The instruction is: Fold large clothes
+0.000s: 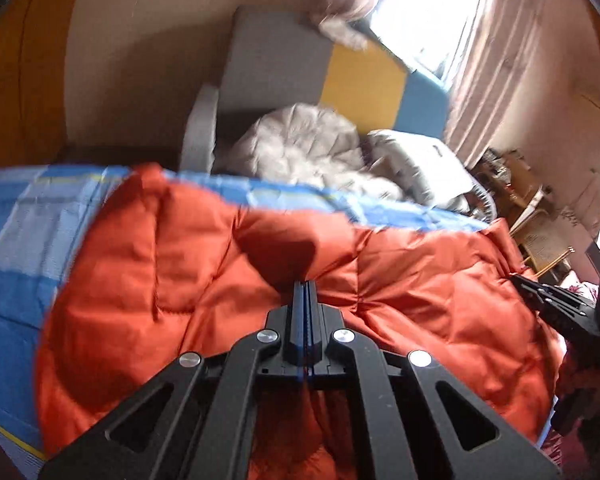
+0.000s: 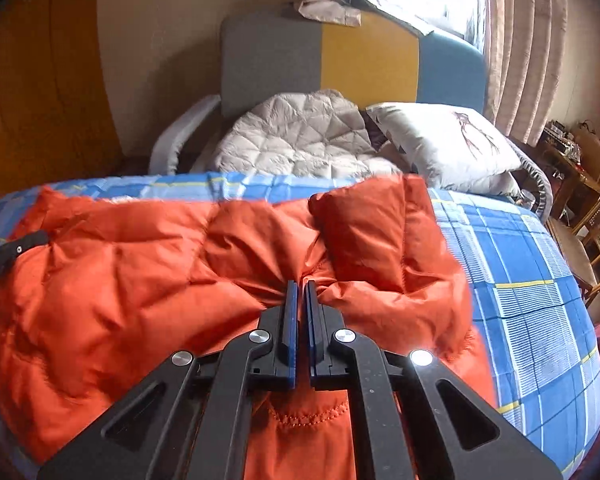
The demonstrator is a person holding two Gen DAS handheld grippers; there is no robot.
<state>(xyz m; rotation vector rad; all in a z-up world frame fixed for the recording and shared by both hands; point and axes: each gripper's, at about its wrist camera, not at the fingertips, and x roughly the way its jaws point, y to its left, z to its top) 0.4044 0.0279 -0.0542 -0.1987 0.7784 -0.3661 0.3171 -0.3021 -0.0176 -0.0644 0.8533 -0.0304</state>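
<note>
Across the blue plaid bedsheet [image 2: 532,280] lies the puffy orange quilted down jacket [image 2: 140,280], each gripper pinching its near edge: left gripper [image 1: 306,285] closed on fabric, right gripper [image 2: 302,285] likewise. Grasp done; next, I judge, lift together toward twelve o'clock.

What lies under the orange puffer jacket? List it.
Under the orange puffer jacket lies a blue plaid bedsheet, showing past its far and right edges. The sheet beneath the jacket's middle is covered, so anything else lying there cannot be seen.
</note>
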